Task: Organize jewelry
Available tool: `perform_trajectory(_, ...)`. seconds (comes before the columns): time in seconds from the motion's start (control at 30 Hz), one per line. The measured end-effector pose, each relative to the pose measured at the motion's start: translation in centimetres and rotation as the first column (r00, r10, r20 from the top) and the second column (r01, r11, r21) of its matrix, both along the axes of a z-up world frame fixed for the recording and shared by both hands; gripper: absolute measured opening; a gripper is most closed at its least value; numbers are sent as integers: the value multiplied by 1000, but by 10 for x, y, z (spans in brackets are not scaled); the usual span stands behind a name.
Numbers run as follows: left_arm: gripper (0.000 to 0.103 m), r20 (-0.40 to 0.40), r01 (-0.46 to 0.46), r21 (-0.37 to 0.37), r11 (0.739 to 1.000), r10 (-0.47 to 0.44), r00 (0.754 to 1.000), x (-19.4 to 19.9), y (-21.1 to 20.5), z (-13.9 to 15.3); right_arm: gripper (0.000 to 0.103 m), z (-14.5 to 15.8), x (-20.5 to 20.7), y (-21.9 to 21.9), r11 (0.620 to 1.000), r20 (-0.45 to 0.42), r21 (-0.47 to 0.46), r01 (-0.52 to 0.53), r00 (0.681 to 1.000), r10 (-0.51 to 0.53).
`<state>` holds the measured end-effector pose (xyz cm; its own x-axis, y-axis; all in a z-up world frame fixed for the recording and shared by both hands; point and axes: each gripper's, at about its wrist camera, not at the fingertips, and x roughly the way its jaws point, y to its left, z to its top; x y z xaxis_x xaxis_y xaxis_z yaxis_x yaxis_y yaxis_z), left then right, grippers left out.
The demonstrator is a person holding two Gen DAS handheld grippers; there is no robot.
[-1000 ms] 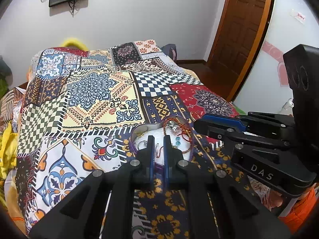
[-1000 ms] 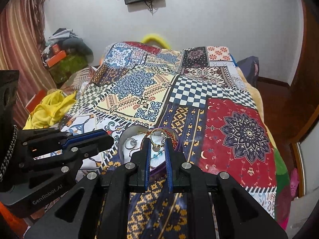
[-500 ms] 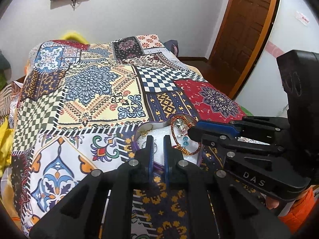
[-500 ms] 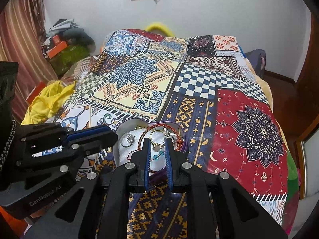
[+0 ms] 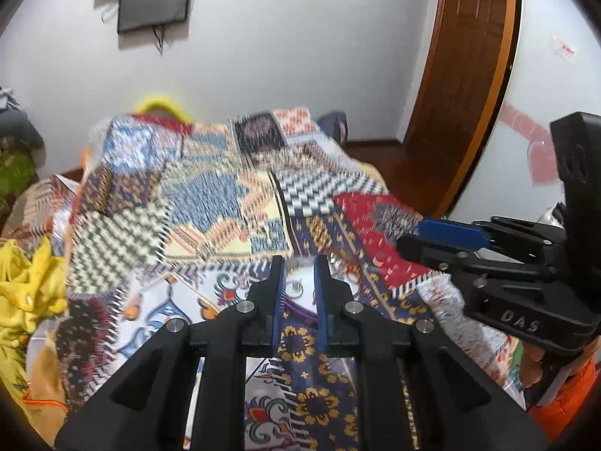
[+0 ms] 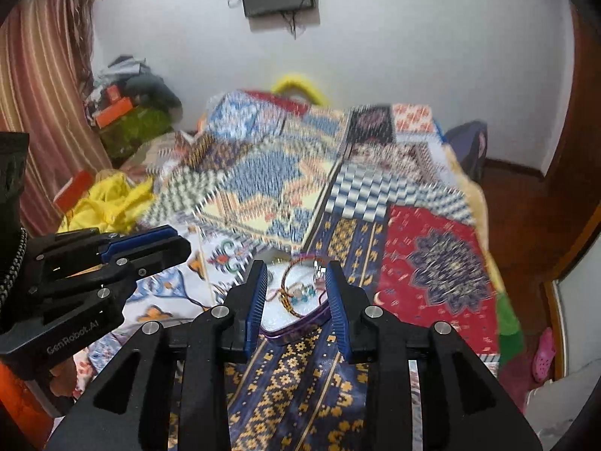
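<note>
Low in centre of both views, jewelry tray sits on bedspread. Your right gripper and left gripper have just been opening, nothing between pads. Risk: beaded bracelet snags on fingertip, spills.

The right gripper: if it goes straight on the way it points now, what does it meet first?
Most likely the jewelry tray on the bedspread, about where the bangle lies. The right gripper points down at it, its jaws just opened with nothing between them. Blur makes depth unsure.
</note>
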<state>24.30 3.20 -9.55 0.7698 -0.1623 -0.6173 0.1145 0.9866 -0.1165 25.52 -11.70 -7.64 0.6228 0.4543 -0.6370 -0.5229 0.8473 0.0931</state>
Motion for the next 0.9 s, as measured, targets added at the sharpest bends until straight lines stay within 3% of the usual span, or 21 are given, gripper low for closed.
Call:
perform_trajectory(0.2,26,167,-38,21,999,34,985,-51,-4,56,29,58,-49,-19,997,169,74,39,984,-51)
perform_trajectory(0.37,41,325,-59,23,998,49,944,-102,-8,99,32,100,-99,-33,988,316,144,62,943,-105)
perform_trajectory(0.5,53,425,-84,10,996,72,902,-138,-8,121,56,120,-136,-43,974,423,212,81,891,-166)
perform_trajectory(0.63,60,473,-115,-7,993,104,875,-162,-6,130,67,130,-162,-47,963,493,249,104,842,-219)
perform_trajectory(0.77,80,509,-154,-15,988,140,849,-180,-5,133,88,131,-173,-41,959,535,246,137,806,-253)
perform_trajectory(0.9,85,529,-174,-1,985,148,835,-193,-9,132,99,126,-173,-32,957,542,237,170,794,-275)
